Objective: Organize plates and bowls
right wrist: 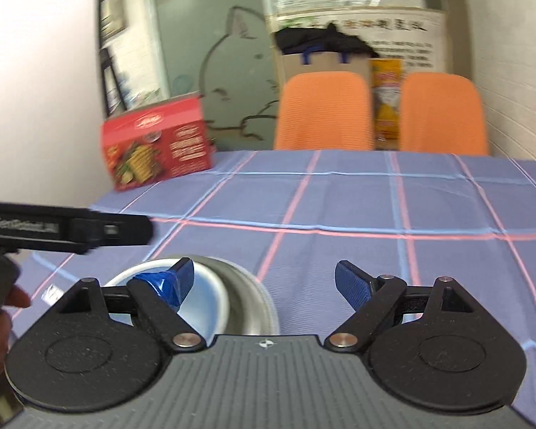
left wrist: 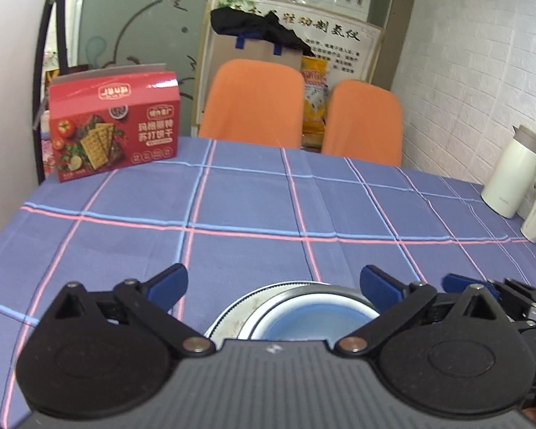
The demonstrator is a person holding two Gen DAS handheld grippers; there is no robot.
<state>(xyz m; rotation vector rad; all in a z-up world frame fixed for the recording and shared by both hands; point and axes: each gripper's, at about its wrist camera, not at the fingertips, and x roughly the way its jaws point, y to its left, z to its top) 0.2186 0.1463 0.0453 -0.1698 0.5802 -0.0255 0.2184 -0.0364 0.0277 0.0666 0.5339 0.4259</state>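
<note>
The bowl (left wrist: 318,318), blue inside, is seen upright, mouth upward, nested in a plate (left wrist: 232,316) on the checked desk (left wrist: 253,196). Both are round, so no long axis is shown. The left tool (left wrist: 273,280) and right tool (right wrist: 264,279) are spread wide, gripping nothing. A red cracker box (left wrist: 114,128) stands farther back.

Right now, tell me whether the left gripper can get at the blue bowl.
Probably yes. The left gripper is open, and the blue bowl sits on the plate just below and between its fingers with nothing over it. The right gripper, also open, crowds the same stack.
</note>
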